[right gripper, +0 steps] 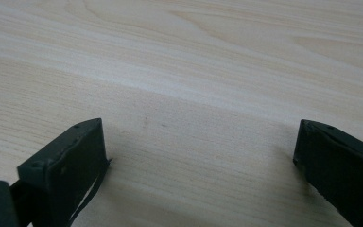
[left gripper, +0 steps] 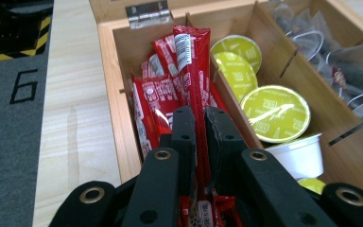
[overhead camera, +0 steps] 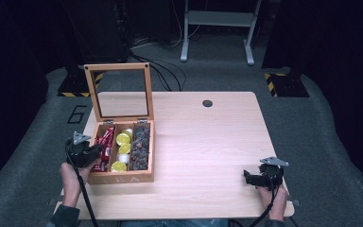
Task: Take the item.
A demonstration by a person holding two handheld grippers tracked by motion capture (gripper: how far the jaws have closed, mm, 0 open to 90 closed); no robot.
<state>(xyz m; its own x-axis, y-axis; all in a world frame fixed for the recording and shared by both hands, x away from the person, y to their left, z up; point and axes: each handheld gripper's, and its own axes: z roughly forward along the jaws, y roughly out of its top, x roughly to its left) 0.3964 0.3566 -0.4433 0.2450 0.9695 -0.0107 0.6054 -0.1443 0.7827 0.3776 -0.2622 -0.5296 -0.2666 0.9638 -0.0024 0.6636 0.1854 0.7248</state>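
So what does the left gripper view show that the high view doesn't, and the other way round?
Left gripper view alone: the left gripper shut on a red sachet in the box's left compartment, the print on the sachets, and the lettering on the yellow-lidded pods.

High view alone: the raised glass lid, the whole table, and the right gripper open near the table's front right edge.

Both: the wooden box with red sachets, yellow pods and dark tea bags in three compartments, plus the floor marking 6.
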